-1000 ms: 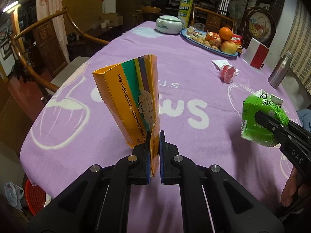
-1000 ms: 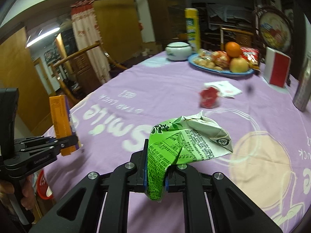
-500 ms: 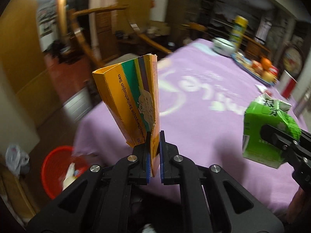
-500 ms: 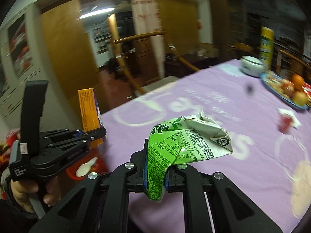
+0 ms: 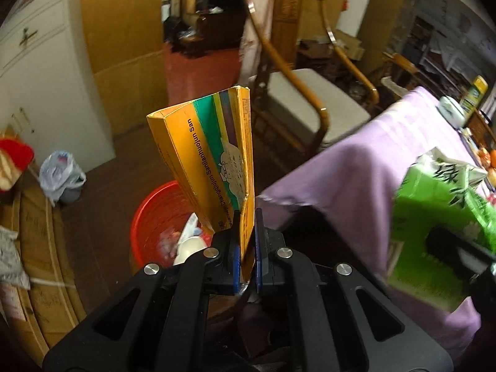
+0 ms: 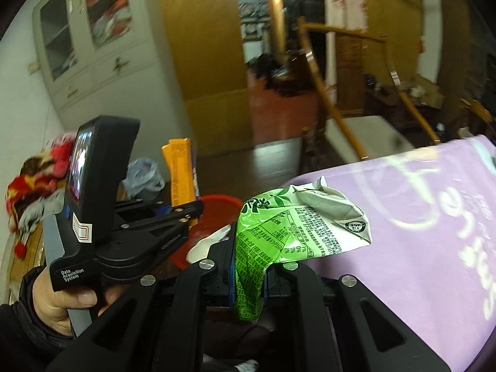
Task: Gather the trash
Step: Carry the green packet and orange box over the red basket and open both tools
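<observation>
Left gripper [image 5: 247,241]: my fingers are clamped on the bottom edge of the flattened orange cardboard box with green and purple stripes [image 5: 214,152], which stands upright at frame centre.

Right gripper [image 6: 248,274]: fingers pinched on the crumpled green-and-white paper drink carton [image 6: 297,226], which droops over them at lower centre of the right wrist view.

Just beyond the left fingers, lower centre-left of the left wrist view: round red plastic waste bin [image 5: 161,220] on the dark floor, already holding some pale rubbish. The box hangs roughly over its near rim.

Right side of both views: counter under a purple printed cloth [image 6: 434,217].

Farther back: wooden armchair with a grey seat [image 5: 310,105].

Step in hand, as I judge it: drop both pieces into the bin. Carry each hand forward until its item sits over the bin's middle, lower, then open. The box is tall and could tip out over the rim; the carton should fall cleanly.
</observation>
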Available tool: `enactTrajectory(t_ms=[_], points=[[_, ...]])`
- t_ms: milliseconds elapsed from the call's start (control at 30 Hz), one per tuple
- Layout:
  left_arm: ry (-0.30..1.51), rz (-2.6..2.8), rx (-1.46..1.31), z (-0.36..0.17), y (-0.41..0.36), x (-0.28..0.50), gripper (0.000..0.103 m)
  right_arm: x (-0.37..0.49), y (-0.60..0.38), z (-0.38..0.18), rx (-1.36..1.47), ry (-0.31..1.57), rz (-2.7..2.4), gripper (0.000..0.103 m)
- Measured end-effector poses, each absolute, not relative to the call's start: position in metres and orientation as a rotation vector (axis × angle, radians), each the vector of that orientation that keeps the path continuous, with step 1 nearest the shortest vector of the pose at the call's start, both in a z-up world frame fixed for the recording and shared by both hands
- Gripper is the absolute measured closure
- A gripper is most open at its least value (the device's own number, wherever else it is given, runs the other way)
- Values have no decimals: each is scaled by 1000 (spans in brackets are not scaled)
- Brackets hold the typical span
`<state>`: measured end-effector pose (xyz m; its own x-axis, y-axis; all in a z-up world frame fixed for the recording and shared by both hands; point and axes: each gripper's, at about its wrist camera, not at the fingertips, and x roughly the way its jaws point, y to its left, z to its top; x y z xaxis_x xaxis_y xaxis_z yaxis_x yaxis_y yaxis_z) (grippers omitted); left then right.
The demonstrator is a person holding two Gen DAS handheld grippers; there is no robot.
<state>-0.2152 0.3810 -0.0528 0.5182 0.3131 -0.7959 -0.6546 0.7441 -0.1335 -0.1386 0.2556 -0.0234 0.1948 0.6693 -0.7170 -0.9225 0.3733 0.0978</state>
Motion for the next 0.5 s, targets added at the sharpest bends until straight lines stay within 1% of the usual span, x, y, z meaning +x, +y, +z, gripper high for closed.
enactTrajectory(t_ms=[233,500], points=[[900,673,-552,-91,426,-225,95,-145,317,-69,-504,864,1194,91],[1003,749,-641,-140,463,-229,95,-138,363,-119,-526,1031,1245,90]])
